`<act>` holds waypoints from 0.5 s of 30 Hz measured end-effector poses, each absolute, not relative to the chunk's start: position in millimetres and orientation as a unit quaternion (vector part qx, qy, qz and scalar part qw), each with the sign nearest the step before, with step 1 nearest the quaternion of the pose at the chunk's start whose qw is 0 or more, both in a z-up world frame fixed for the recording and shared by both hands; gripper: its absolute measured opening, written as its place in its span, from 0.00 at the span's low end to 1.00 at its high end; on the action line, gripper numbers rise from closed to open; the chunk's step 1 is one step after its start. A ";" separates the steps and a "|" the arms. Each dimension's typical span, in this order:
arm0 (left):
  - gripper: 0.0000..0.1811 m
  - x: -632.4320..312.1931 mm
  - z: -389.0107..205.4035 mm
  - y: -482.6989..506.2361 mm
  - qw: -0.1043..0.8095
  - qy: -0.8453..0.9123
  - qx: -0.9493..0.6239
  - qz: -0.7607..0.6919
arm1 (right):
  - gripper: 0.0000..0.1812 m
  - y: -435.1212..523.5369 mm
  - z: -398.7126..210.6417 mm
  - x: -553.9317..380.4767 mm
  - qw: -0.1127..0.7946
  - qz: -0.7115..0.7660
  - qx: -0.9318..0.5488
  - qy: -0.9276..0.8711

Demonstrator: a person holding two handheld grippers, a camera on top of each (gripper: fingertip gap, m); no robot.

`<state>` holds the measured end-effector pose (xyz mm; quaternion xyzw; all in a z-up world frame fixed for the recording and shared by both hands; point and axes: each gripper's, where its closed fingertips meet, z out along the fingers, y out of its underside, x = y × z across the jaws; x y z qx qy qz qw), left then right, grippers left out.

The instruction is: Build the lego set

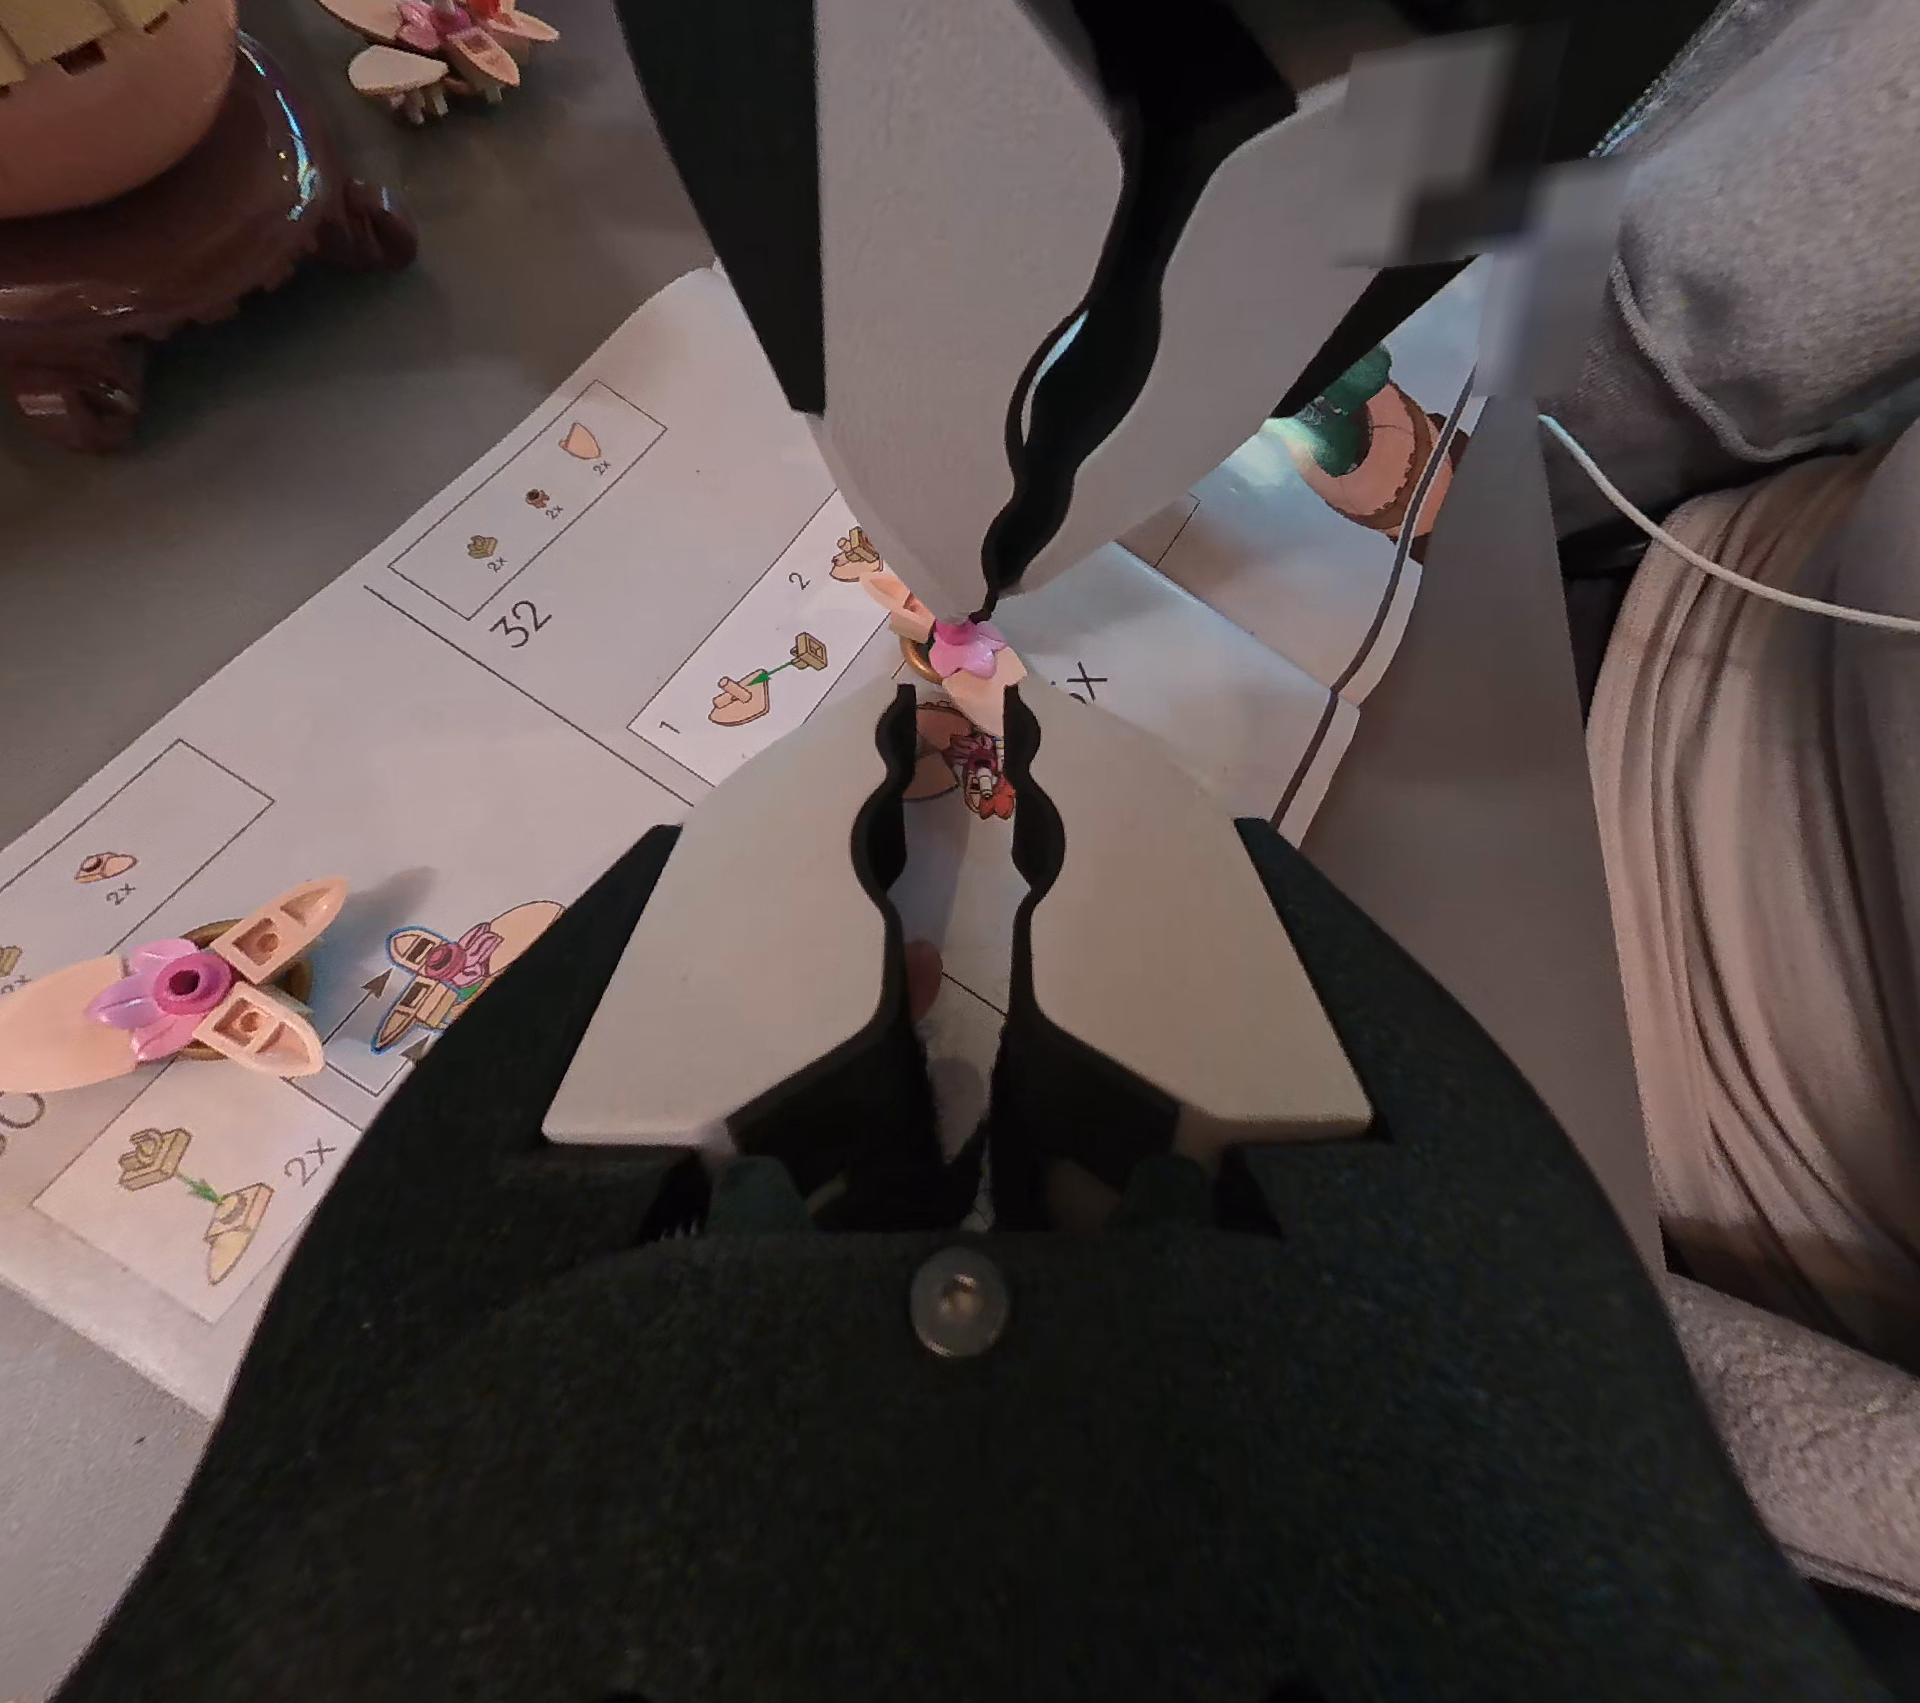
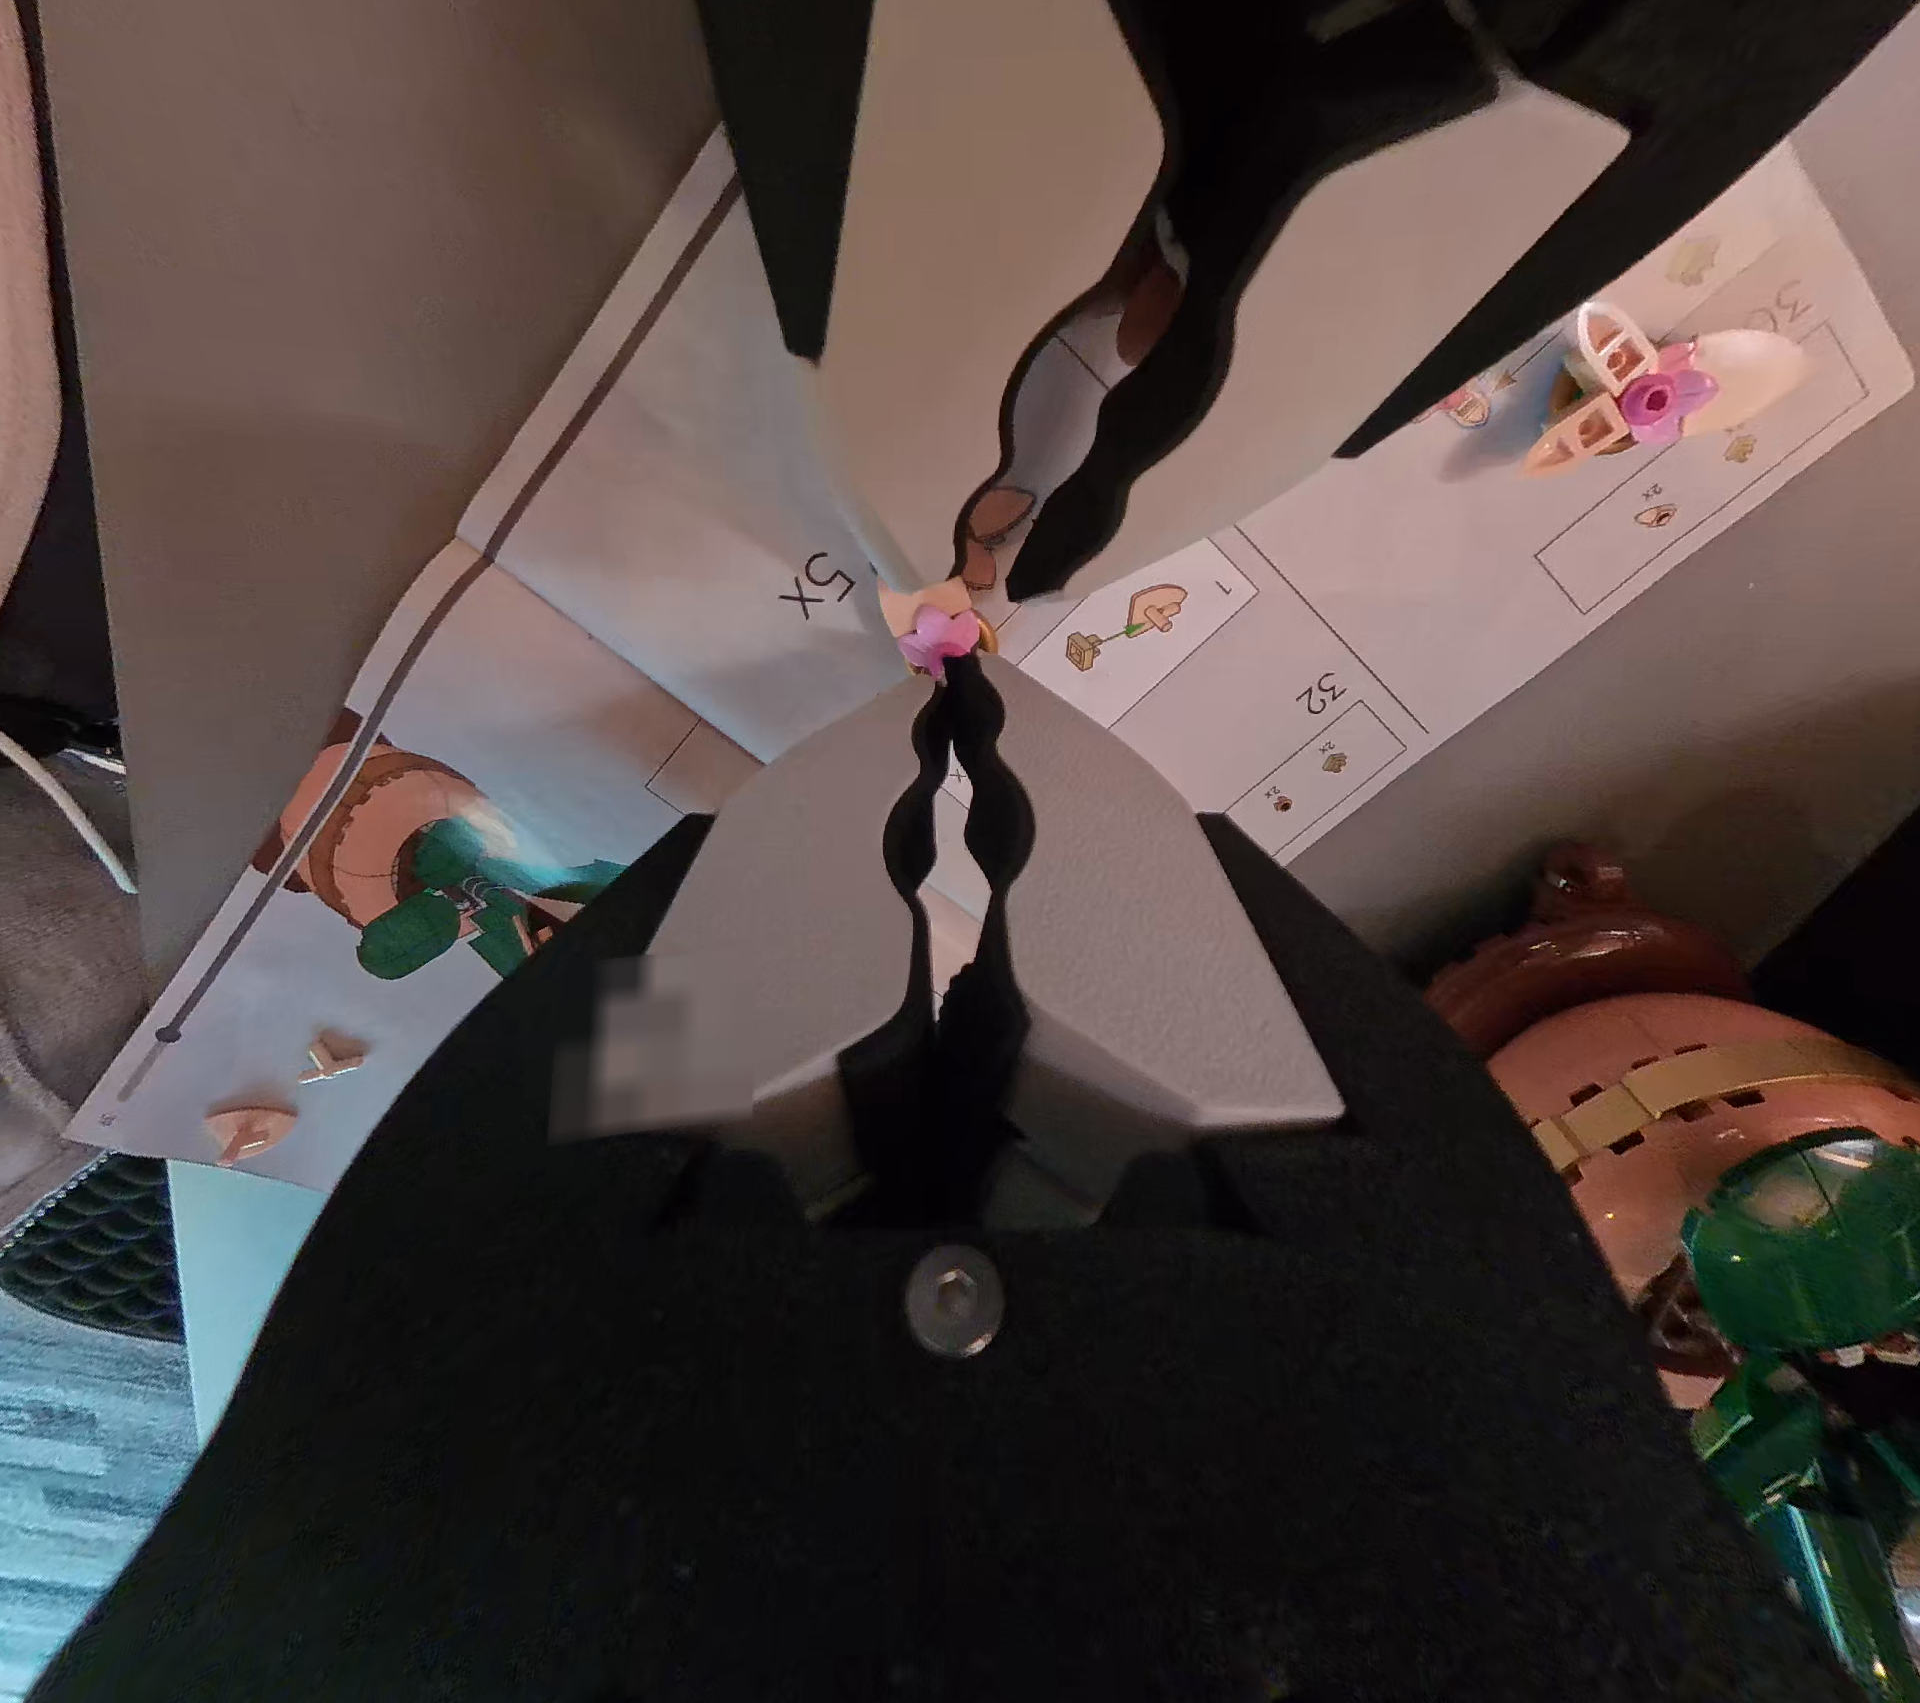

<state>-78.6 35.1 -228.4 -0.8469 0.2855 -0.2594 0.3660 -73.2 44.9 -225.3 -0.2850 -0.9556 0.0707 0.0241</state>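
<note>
Both grippers meet tip to tip over the instruction booklet [image 1: 416,718]. My left gripper [image 1: 964,703] is shut on the peach petals of a small flower assembly [image 1: 966,656] with a pink flower piece and a gold ring. My right gripper [image 2: 943,682] is shut, its tips on the pink flower piece [image 2: 933,635] of that assembly. The right gripper comes from the top in the left wrist view [image 1: 985,604]. The left gripper comes from the top in the right wrist view [image 2: 951,588].
A second peach-and-pink flower [image 1: 177,999] lies on the booklet's left part. A finished flower with a red piece [image 1: 447,17] lies beside the pink and brown pot model [image 1: 104,43]. Two loose peach petals [image 2: 249,1134] lie on the booklet. A person's grey sleeve [image 1: 1766,406] is at the right. Left and right tips are no more than a few centimetres apart.
</note>
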 end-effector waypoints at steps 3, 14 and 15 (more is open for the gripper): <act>0.09 -78.2 -230.8 35.0 0.359 0.286 -0.850 -0.258 | 0.00 44.8 -225.6 -73.1 0.023 0.066 -0.285 -0.956; 0.09 -79.6 -230.3 35.0 0.361 0.281 -0.851 -0.257 | 0.00 45.1 -228.6 -73.1 0.016 0.039 -0.284 -0.958; 0.09 -79.6 -230.4 34.9 0.360 0.281 -0.852 -0.257 | 0.01 45.3 -228.9 -73.2 0.016 0.039 -0.288 -0.957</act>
